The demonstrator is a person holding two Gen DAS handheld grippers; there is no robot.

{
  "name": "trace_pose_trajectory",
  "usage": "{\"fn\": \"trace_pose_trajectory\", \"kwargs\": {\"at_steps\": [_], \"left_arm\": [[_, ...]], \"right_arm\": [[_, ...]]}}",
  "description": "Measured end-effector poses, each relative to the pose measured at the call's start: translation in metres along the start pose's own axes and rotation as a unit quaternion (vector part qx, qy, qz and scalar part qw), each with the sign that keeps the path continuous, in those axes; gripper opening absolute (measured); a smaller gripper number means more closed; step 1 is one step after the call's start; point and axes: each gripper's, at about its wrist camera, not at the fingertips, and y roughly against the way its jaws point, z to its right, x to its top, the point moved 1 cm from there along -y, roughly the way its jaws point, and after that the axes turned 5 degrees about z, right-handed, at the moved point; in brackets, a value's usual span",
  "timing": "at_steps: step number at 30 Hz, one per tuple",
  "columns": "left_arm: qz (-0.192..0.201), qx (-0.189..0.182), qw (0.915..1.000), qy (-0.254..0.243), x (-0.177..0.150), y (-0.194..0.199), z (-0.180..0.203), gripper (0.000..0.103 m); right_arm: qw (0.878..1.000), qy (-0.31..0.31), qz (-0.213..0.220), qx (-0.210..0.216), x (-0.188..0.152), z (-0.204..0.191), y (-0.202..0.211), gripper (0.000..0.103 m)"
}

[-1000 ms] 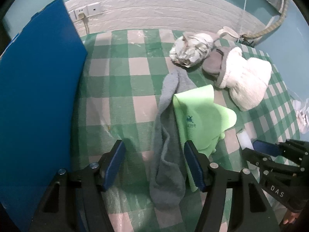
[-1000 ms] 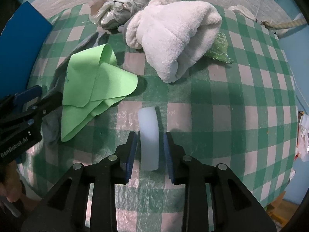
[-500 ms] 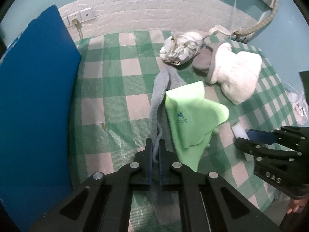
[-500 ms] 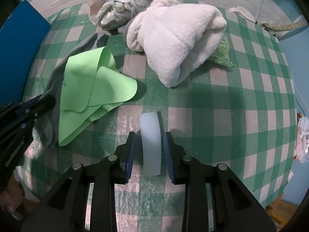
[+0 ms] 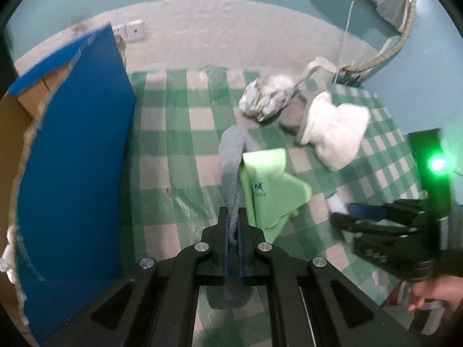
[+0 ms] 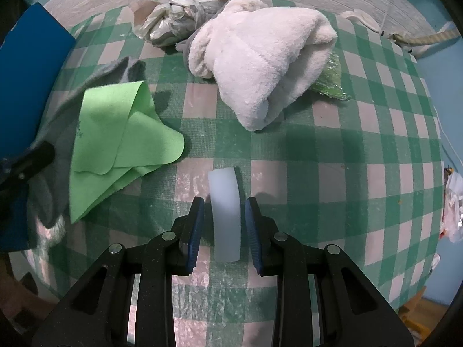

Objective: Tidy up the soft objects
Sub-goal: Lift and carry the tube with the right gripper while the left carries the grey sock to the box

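My left gripper (image 5: 232,224) is shut on a long grey sock (image 5: 230,162) and lifts its near end off the checked table; the sock also shows in the right wrist view (image 6: 43,156). A folded green cloth (image 5: 269,185) lies against the sock, and shows in the right wrist view (image 6: 115,141). My right gripper (image 6: 224,222) is open, with its jaws on either side of a pale white foam strip (image 6: 225,214) without pressing it. A white fluffy towel (image 6: 260,66) lies beyond.
A blue cardboard box (image 5: 72,150) stands open at the left. A crumpled grey-white bundle (image 5: 266,98) and a green plastic wrapper (image 6: 330,84) lie near the towel. The right gripper (image 5: 376,222) shows at the left view's right side. The table edge (image 6: 428,231) runs close at right.
My left gripper closed on the grey sock and has raised it, with the view tilting up toward the box. My right gripper stays around the foam strip, unchanged.
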Motion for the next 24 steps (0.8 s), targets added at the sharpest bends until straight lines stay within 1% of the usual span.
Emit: {"fn": "trace_pose_trajectory", "kwargs": {"at_steps": [3, 5, 7, 10, 17, 24], "left_arm": [[0.019, -0.007, 0.9998, -0.007, 0.005, 0.013, 0.006, 0.005], [0.031, -0.011, 0.9994, -0.013, 0.008, 0.020, 0.011, 0.005], [0.040, -0.013, 0.9989, -0.018, 0.010, 0.027, 0.014, 0.005], [0.055, -0.016, 0.9980, -0.025, 0.013, 0.037, 0.016, 0.005], [0.085, -0.015, 0.9953, -0.043, 0.018, 0.058, 0.022, 0.005], [0.104, -0.012, 0.9935, -0.046, 0.022, 0.075, 0.024, 0.005]], "right_arm": [[1.000, 0.011, -0.005, -0.003, -0.003, -0.004, -0.006, 0.028], [1.000, 0.015, 0.001, -0.004, -0.003, -0.005, -0.005, 0.028], [1.000, 0.016, 0.003, -0.009, -0.004, -0.006, -0.004, 0.016], [1.000, 0.016, 0.011, -0.011, -0.002, -0.005, 0.001, 0.013], [0.999, 0.006, 0.043, 0.005, 0.004, -0.006, 0.026, 0.012], [0.997, -0.008, 0.073, 0.021, 0.006, -0.006, 0.054, 0.012]]}}
